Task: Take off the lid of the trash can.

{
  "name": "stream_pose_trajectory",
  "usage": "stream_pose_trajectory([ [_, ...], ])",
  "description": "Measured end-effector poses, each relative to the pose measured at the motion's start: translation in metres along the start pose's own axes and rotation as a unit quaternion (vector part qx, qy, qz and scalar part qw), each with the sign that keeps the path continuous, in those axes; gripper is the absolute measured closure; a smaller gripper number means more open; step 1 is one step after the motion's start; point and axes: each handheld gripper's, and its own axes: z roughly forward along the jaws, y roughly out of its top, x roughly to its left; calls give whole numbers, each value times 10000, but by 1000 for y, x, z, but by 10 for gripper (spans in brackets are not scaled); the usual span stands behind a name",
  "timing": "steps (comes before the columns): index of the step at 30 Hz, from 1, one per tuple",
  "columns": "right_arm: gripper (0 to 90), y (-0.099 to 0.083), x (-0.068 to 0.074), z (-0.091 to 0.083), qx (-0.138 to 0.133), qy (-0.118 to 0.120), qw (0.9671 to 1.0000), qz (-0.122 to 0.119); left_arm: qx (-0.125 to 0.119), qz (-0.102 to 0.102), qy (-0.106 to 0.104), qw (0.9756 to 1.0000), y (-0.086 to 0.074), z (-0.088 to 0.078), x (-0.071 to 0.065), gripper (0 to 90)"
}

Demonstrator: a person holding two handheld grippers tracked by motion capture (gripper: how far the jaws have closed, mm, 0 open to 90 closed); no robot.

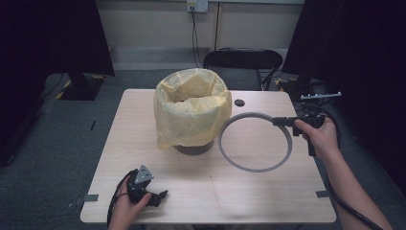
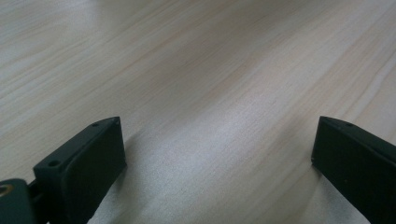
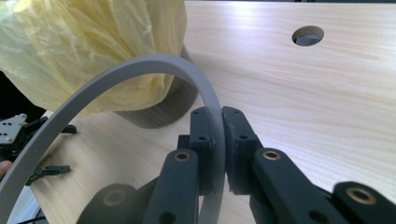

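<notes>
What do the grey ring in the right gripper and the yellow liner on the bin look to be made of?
Grey ring: probably rigid plastic, matte; it keeps an even, flat-banded curve while clamped in the right gripper.
Yellow liner: thin plastic film, slightly glossy; it is crinkled and translucent.

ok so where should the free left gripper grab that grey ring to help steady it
Probably the thin band of the grey ring at its near-left arc, opposite where the right hand-held gripper pinches it. Come from the left hand-held gripper side, jaws straddling the flat band edge-on; that arc sits clear of the yellow-bagged bin.
</notes>
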Motion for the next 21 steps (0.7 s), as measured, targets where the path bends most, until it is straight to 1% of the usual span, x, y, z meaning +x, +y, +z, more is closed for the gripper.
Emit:
stream_pose_trajectory([
  [7, 834, -13, -8, 11, 48, 21, 9999, 95, 1, 1, 0, 10000, 0, 0, 0, 20],
  [9, 834, -15, -9, 14, 98, 24, 9999, 133, 0, 0, 0, 10000, 0, 0, 0, 20],
  [15, 834, -24, -16, 21, 136, 36, 9998, 156, 0, 1, 1, 10000, 0, 0, 0, 20],
  [18, 834, -28, -19, 24, 153, -4, 9998, 110, -1, 1, 0, 10000, 0, 0, 0, 20],
  [21, 834, -33, -22, 27, 187, -19, 9997, 159, 0, 0, 0, 10000, 0, 0, 0, 20],
])
